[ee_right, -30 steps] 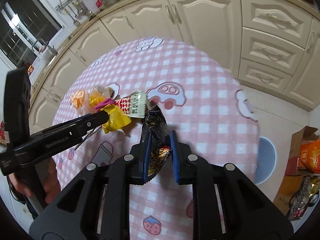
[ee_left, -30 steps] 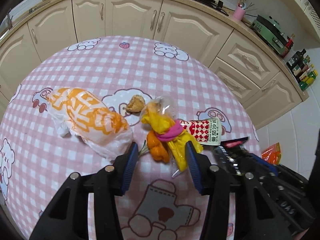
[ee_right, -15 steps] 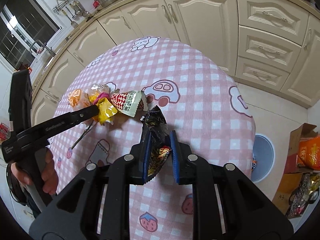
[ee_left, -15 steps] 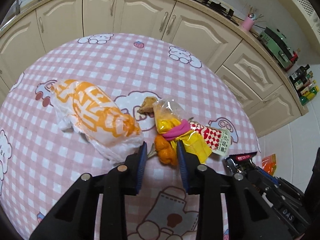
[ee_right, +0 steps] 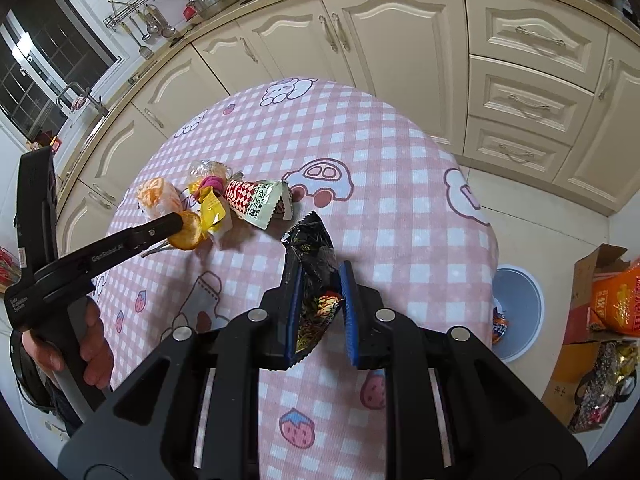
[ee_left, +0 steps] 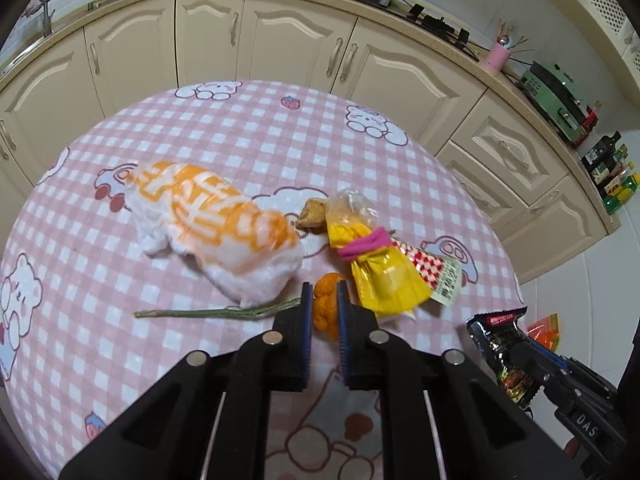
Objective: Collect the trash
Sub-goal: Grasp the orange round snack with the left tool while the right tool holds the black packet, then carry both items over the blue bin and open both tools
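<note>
My left gripper [ee_left: 322, 300] is shut on an orange peel [ee_left: 325, 307], also seen in the right wrist view [ee_right: 188, 232], just above the pink checked tablecloth [ee_left: 240, 152]. My right gripper [ee_right: 320, 284] is shut on a black snack wrapper [ee_right: 314, 280], held above the table's right side; the wrapper also shows in the left wrist view [ee_left: 500, 344]. On the table lie an orange-and-white plastic bag [ee_left: 216, 232], a yellow bag with a pink band [ee_left: 372, 260], a red-checked sachet [ee_left: 440, 272], a brown scrap [ee_left: 312, 212] and a green stem [ee_left: 216, 313].
A blue-grey bin [ee_right: 516, 312] with an orange wrapper inside stands on the floor right of the table. Cardboard boxes with snack packs [ee_right: 600, 320] stand at the far right. Cream cabinets [ee_right: 400, 40] line the far side.
My left gripper closed from wide open onto the orange peel and lifted it slightly. The right gripper kept hold of the black wrapper and drew back a little.
</note>
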`<action>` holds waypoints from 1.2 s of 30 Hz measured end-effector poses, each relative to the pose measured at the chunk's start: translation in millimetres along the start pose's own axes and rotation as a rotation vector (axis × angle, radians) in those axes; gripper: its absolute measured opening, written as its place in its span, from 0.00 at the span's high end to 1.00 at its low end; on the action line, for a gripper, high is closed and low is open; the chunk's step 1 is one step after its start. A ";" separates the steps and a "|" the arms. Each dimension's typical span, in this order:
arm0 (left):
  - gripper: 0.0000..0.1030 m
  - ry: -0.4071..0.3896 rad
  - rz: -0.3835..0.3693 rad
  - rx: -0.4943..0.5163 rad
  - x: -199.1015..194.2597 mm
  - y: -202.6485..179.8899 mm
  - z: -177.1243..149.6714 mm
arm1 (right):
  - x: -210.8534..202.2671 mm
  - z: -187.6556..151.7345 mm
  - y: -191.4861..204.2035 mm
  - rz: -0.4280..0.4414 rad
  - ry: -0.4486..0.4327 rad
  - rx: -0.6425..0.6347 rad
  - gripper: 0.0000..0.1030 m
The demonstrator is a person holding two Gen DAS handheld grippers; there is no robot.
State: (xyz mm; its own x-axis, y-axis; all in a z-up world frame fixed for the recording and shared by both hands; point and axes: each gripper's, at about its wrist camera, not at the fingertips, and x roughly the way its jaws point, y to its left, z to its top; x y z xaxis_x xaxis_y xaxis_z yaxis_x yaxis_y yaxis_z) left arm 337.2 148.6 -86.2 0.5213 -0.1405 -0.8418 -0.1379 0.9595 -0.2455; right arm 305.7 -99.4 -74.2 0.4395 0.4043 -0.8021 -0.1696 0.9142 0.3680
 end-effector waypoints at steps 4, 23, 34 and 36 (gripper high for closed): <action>0.90 -0.007 -0.014 0.022 -15.2 -7.0 -11.1 | -14.1 -5.9 -1.1 -0.006 -0.022 0.005 0.82; 0.90 -0.034 -0.128 0.226 -58.2 -116.3 -65.1 | -92.4 -43.6 -50.6 -0.037 -0.149 0.116 0.82; 0.90 0.003 -0.212 0.408 -43.7 -225.1 -91.5 | -138.5 -71.3 -139.7 -0.115 -0.219 0.275 0.82; 0.90 0.019 -0.223 0.444 -37.0 -247.5 -99.1 | -144.8 -76.9 -157.8 -0.131 -0.226 0.308 0.82</action>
State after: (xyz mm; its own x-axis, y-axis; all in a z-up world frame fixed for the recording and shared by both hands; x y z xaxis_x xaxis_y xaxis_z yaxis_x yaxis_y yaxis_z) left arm 268.6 -107.9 -41.9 0.4810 -0.3551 -0.8016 0.3498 0.9161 -0.1959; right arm 201.0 -300.3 -52.3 0.6285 0.2380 -0.7405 0.1576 0.8933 0.4208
